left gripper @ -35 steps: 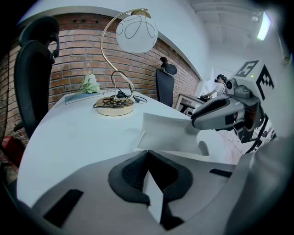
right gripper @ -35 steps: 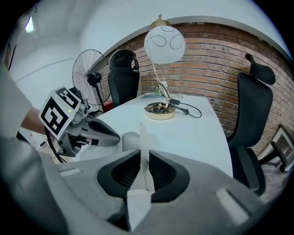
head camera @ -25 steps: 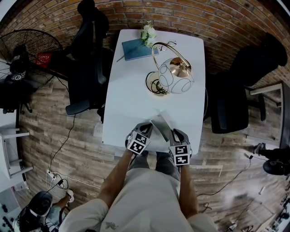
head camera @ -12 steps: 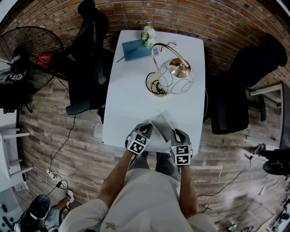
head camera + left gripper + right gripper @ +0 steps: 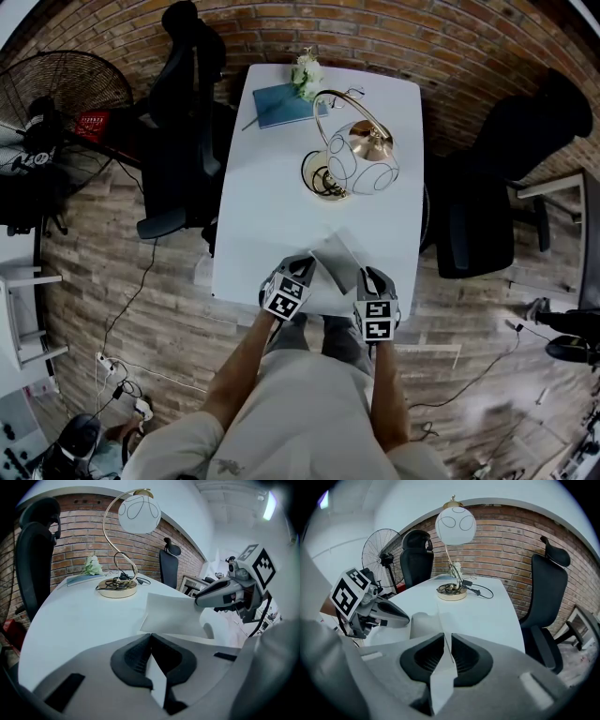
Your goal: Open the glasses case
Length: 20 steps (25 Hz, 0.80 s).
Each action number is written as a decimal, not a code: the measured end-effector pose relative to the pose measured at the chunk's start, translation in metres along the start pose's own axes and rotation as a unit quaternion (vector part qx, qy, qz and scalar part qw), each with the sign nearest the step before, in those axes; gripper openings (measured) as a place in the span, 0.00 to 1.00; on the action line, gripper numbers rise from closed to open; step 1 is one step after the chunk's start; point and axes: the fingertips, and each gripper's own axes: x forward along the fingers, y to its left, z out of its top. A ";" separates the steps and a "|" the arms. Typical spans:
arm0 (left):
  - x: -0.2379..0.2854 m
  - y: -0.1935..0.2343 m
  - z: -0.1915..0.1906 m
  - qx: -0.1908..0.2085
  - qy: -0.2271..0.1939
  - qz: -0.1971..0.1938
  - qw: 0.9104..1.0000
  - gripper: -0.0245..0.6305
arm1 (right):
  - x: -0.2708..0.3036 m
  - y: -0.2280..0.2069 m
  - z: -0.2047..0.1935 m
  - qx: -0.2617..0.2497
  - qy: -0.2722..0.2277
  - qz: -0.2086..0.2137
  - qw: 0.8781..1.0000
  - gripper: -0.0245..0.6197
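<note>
The white glasses case (image 5: pixel 330 260) lies at the near edge of the white table (image 5: pixel 272 178), with one thin flap raised. My left gripper (image 5: pixel 307 269) is at its left side and shut on a white edge of the case, which shows pinched between the pads (image 5: pixel 157 677). From the right, my right gripper (image 5: pixel 361 278) is shut on the lid flap (image 5: pixel 440 674). The raised flap (image 5: pixel 173 613) stands between the two grippers. In the left gripper view the right gripper (image 5: pixel 208 598) holds the flap's far edge. The left gripper (image 5: pixel 405 617) shows beside the case body (image 5: pixel 423 623) in the right gripper view.
A gold lamp with a white globe (image 5: pixel 361 155) stands mid-table, its base (image 5: pixel 323 178) just beyond the case. A blue notebook (image 5: pixel 281 103) and white flowers (image 5: pixel 307 70) lie at the far end. Black chairs (image 5: pixel 183 122) (image 5: pixel 487 187) flank the table, and a fan (image 5: pixel 56 103) stands left.
</note>
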 end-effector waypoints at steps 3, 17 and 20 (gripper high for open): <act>0.000 0.001 0.000 0.000 0.000 0.001 1.000 0.05 | -0.002 0.000 0.001 0.001 0.002 -0.002 1.000 0.12; 0.000 0.001 0.001 0.000 -0.002 0.005 1.000 0.05 | -0.005 -0.007 -0.005 0.007 0.004 -0.018 1.000 0.12; 0.000 0.001 -0.001 0.000 0.000 0.006 1.000 0.05 | -0.005 -0.008 -0.010 0.006 0.005 -0.020 1.000 0.12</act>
